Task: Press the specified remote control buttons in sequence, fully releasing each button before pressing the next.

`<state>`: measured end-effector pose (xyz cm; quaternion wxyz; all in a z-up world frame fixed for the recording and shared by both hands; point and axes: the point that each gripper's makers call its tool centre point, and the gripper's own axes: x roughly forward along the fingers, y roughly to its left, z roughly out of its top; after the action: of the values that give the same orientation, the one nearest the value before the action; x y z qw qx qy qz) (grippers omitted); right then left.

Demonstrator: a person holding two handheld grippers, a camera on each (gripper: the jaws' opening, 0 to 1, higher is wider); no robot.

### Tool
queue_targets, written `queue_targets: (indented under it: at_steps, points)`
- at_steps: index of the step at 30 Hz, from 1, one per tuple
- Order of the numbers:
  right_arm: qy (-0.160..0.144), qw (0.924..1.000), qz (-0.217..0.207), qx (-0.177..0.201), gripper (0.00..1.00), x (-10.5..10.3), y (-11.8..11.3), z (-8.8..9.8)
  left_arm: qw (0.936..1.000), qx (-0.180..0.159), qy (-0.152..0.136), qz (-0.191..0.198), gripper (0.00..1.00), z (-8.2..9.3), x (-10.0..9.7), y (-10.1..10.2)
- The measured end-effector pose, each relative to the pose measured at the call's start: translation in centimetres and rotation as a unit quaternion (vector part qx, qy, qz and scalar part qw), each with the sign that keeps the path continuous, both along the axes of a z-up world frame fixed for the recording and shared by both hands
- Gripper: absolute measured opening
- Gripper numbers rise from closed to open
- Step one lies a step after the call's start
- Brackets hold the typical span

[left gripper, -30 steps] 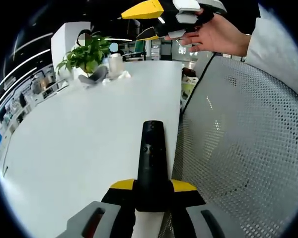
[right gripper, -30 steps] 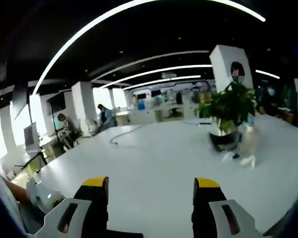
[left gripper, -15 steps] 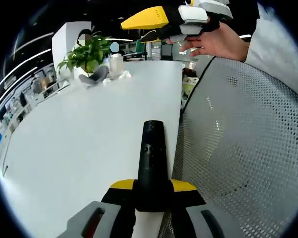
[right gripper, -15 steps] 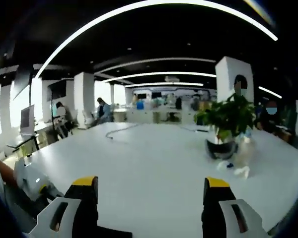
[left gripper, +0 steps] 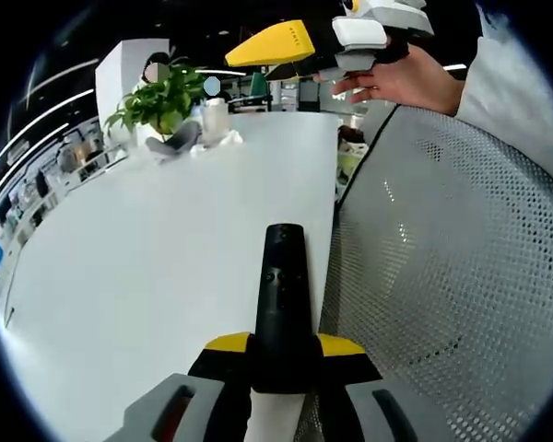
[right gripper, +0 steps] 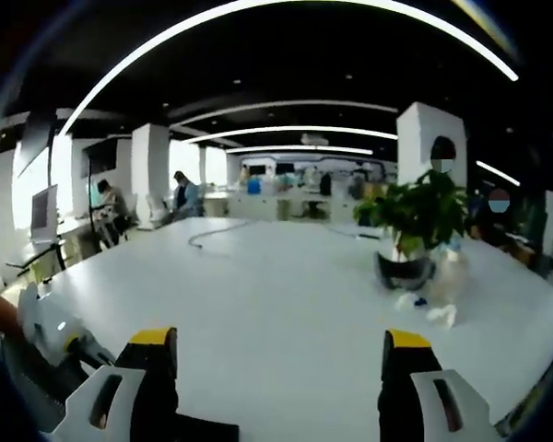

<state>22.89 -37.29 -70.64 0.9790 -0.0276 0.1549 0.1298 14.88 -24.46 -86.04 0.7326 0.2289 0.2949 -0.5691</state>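
Observation:
A slim black remote control (left gripper: 282,276) points forward over the white table (left gripper: 147,249), with small buttons on its upper face. My left gripper (left gripper: 284,346) is shut on the remote's near end, its yellow-tipped jaws pressed to both sides. High in the left gripper view, a hand (left gripper: 401,78) holds my right gripper (left gripper: 263,57) in the air, well above and beyond the remote. In the right gripper view, my right gripper (right gripper: 278,354) stands open over the table (right gripper: 276,295) with nothing between its jaws.
A grey mesh chair back (left gripper: 442,276) stands close on the right of the table edge. A potted plant (left gripper: 161,99) (right gripper: 415,221) with a bottle and crumpled tissue beside it sits at the far end. A cable (right gripper: 212,238) lies farther off.
The right gripper has lifted slightly and its view has swung level across the table. The left gripper and the remote have stayed put.

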Motion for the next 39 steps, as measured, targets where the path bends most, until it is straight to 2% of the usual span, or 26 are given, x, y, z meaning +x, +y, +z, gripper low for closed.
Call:
queue_targets:
  at_steps: [3, 11, 14, 16, 21, 33, 39]
  points:
    - [0.01, 0.9999, 0.002, -0.003, 0.9, 0.0, 0.0, -0.4, 1.0, 0.005, 0.0, -0.004, 0.25, 0.0, 0.0, 0.0]
    - [0.006, 1.0, 0.007, 0.0, 0.89, -0.2, 0.3, -0.2, 0.9996, 0.026, 0.01, -0.009, 0.25, 0.0, 0.2, 0.1]
    - [0.01, 0.9999, 0.008, -0.001, 0.88, -0.3, 0.4, -0.3, 0.9994, 0.035, 0.007, 0.001, 0.24, -0.1, 1.2, 0.5]
    - [0.01, 0.9999, 0.008, -0.002, 0.87, -0.3, 0.4, -0.4, 0.9989, 0.042, 0.015, 0.01, 0.24, -0.2, 1.9, 1.1]
    - [0.012, 0.9999, 0.009, -0.004, 0.86, -0.3, 0.5, -0.5, 0.998, 0.061, 0.015, 0.009, 0.24, 0.0, 3.4, 2.1]
    - [0.015, 0.9998, 0.011, -0.008, 0.83, -0.2, 0.4, -0.6, 0.996, 0.088, 0.016, -0.003, 0.24, -0.1, 5.1, 2.4]
    - [0.016, 0.9998, 0.011, -0.008, 0.83, -0.1, 0.4, -0.7, 0.9953, 0.094, 0.023, -0.007, 0.24, -0.2, 5.1, 2.4]
